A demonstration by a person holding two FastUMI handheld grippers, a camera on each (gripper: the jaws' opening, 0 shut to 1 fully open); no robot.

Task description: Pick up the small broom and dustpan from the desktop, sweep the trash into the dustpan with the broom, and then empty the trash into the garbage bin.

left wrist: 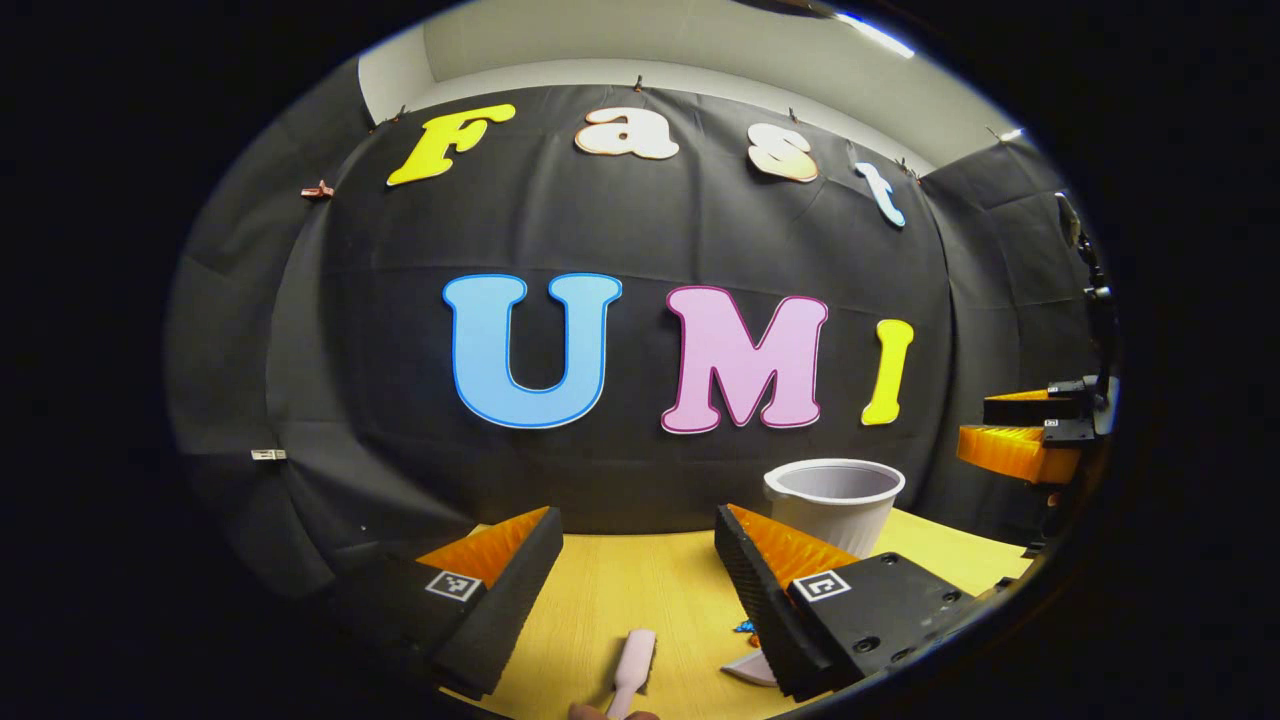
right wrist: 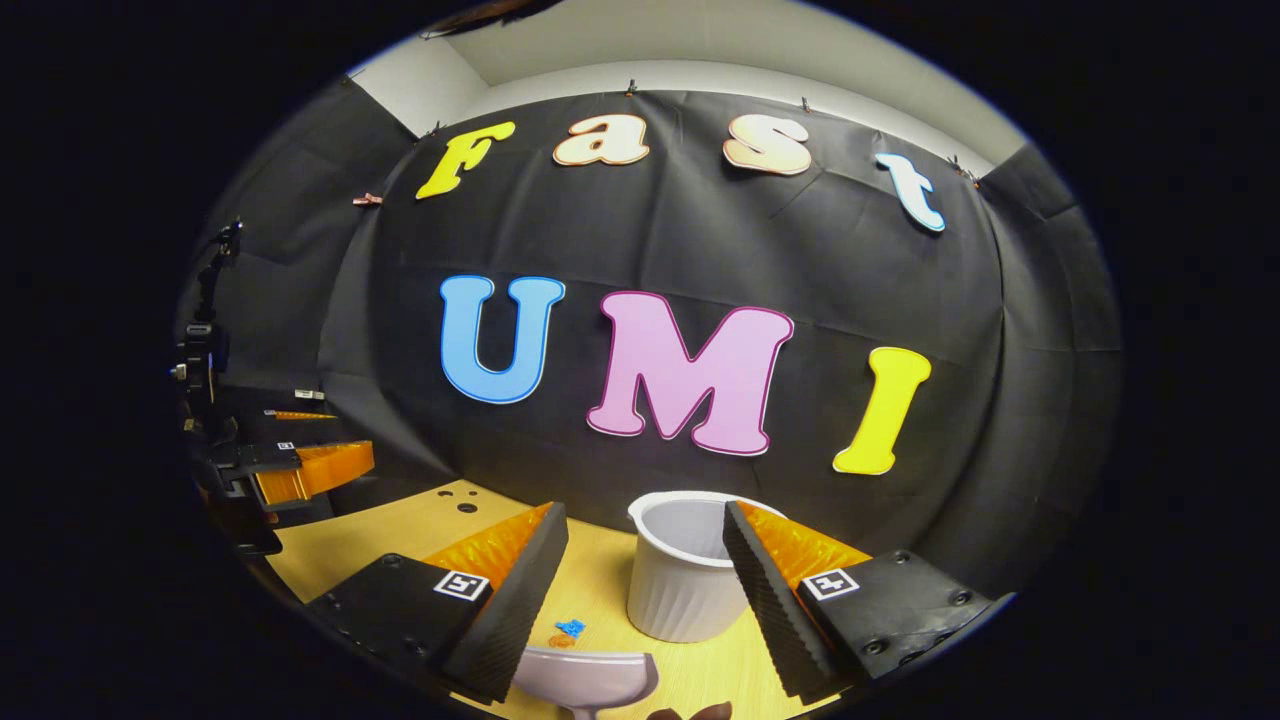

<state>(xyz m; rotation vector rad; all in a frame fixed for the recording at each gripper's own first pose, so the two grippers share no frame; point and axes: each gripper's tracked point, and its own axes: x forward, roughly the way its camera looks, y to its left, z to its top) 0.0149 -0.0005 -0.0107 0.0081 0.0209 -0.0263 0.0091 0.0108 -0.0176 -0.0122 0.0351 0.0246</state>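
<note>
Pale wooden desktop (left wrist: 640,590) carries a white ribbed plastic bin (right wrist: 685,580), small blue and orange trash scraps (right wrist: 568,630), a pink broom (left wrist: 632,665) and a pale pink dustpan (right wrist: 590,680). Left gripper (left wrist: 640,585) hovers above the broom, jaws apart and empty. Right gripper (right wrist: 645,590) hangs over the dustpan, jaws likewise apart

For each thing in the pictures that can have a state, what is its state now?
Left gripper: open, holds nothing, above the desk.
Right gripper: open, holds nothing.
Broom: lies flat on the desk, not held.
Dustpan: rests on the desk, not held.
Bin: upright, open at the top; inside not visible.
Trash: small bits on the desk, not swept.
</note>
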